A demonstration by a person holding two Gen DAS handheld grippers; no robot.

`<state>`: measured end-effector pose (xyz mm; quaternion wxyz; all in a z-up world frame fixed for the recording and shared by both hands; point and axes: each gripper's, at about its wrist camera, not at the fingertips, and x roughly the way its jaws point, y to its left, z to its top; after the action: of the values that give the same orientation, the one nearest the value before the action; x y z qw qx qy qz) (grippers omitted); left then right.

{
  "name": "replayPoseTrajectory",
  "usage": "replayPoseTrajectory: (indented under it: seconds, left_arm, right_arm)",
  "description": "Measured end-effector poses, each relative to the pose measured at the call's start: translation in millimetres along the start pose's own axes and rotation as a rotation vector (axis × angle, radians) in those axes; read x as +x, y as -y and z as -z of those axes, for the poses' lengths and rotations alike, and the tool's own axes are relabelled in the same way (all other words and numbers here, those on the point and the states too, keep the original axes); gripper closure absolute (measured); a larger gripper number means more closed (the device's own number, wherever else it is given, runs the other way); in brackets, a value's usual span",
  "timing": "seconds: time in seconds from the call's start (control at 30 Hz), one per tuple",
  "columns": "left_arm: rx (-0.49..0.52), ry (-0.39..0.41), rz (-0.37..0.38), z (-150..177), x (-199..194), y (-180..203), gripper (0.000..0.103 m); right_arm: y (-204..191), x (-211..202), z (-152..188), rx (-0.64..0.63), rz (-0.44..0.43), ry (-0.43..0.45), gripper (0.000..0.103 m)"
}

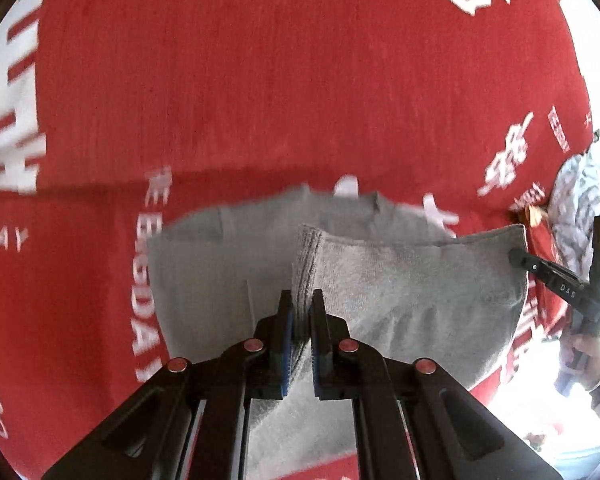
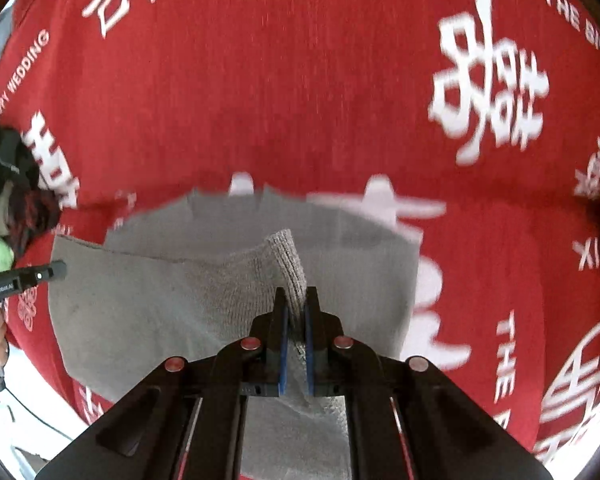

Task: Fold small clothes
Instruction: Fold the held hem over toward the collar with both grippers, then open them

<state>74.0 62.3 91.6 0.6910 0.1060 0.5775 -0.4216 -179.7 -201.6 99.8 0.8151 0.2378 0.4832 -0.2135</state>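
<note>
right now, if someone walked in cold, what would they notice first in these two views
The bright red cloth with big white characters and lettering fills both views as the work surface. On it, at the middle, lies a grey garment whose near edge is lifted off the cloth. The left gripper and the right gripper are each shut on a ribbed corner of that edge, so it hangs stretched between them.
</note>
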Motion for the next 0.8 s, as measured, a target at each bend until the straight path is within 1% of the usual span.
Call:
replayPoseTrajectory:
  seconds: [0.1,0.17,0.27,0.43,0.5,0.57,0.6,0.63,0.67,0.7,0.73,0.77,0.8]
  left_arm:
    - [-0.011,0.031,-0.047,-23,15,-10,0.094]
    - [-0.044,0.022,-0.082,-34,37,-21,0.094]
    - [-0.067,-0.009,-0.136,-44,74,-33,0.094]
    - [-0.058,-0.060,-0.222,-44,127,-44,0.094]
    - [-0.064,-0.066,-0.237,-42,136,-48,0.094]
    - [-0.058,-0.047,-0.263,-44,136,-50,0.094]
    - [-0.060,-0.046,-0.268,-45,136,-51,0.093]
    - [-0.071,-0.053,-0.257,-47,135,-54,0.093]
    - [-0.079,-0.057,-0.266,-49,134,-56,0.082]
    - [-0.083,-0.055,-0.293,-50,131,-58,0.074]
    - [-0.084,-0.044,-0.335,-51,126,-61,0.060]
    - [-0.088,-0.025,-0.375,-52,118,-64,0.054]
    - [-0.094,-0.018,-0.386,-52,112,-66,0.054]
  right_arm:
    - [3,22,-28,-0.018,0.011,0.011,0.096]
    - [9,48,-42,-0.023,0.029,-0.007,0.096]
    - [19,92,-53,0.012,0.030,-0.059,0.096]
    - [34,154,-51,0.084,0.036,-0.128,0.096]
    - [40,173,-46,0.118,0.036,-0.151,0.096]
    - [45,177,-44,0.146,0.030,-0.129,0.094]
    - [48,177,-44,0.162,0.031,-0.124,0.092]
    - [50,177,-45,0.174,0.030,-0.125,0.085]
    - [54,177,-45,0.188,0.039,-0.127,0.079]
    - [58,176,-45,0.194,0.051,-0.127,0.071]
    - [61,174,-47,0.200,0.065,-0.126,0.068]
    - [64,171,-48,0.205,0.078,-0.126,0.068]
    - [66,167,-49,0.212,0.104,-0.126,0.068]
